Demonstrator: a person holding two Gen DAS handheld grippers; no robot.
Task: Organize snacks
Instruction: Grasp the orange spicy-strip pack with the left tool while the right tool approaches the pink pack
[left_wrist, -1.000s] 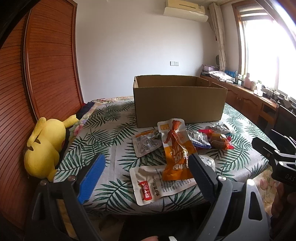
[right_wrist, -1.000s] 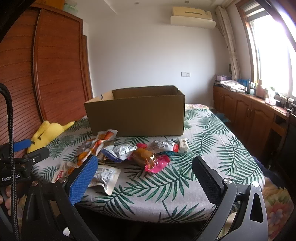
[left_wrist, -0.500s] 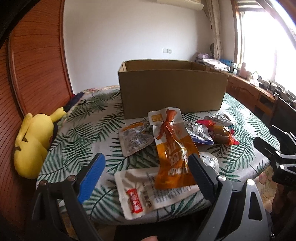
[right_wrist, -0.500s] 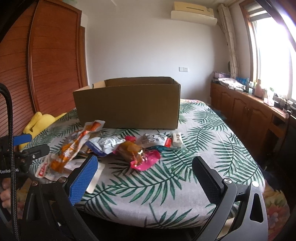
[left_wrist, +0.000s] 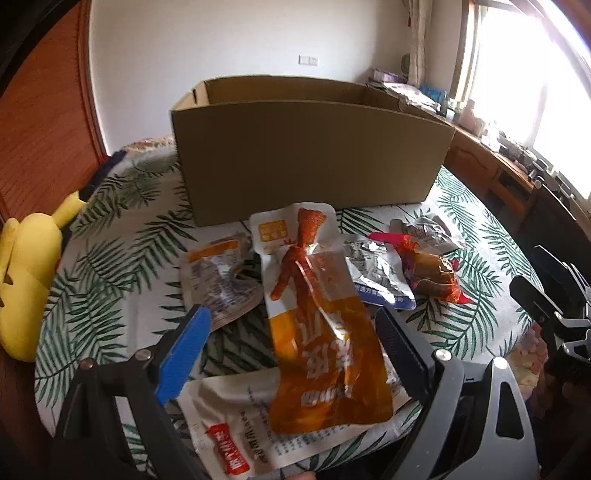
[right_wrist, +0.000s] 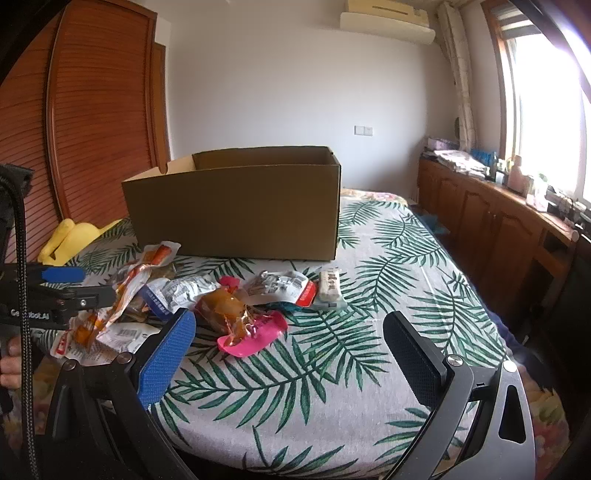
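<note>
An open cardboard box (left_wrist: 306, 155) stands on the leaf-print table (left_wrist: 122, 258); it also shows in the right wrist view (right_wrist: 236, 210). Several snack packets lie in front of it. A long orange packet (left_wrist: 317, 332) lies between the fingers of my open left gripper (left_wrist: 291, 339), over a white packet (left_wrist: 236, 424). Silver packets (left_wrist: 376, 273) and a red-brown one (left_wrist: 432, 273) lie to its right. My right gripper (right_wrist: 288, 354) is open and empty over the table's front, near a pink-edged packet (right_wrist: 243, 325) and a small white bar (right_wrist: 328, 288).
A yellow plush toy (left_wrist: 26, 266) lies at the table's left edge beside a wooden wardrobe (right_wrist: 92, 110). Wooden cabinets (right_wrist: 509, 221) with clutter run under the bright window on the right.
My left gripper has moved forward and down over the orange packet, which is now between its fingers. My right gripper has moved closer to the table and the snacks.
</note>
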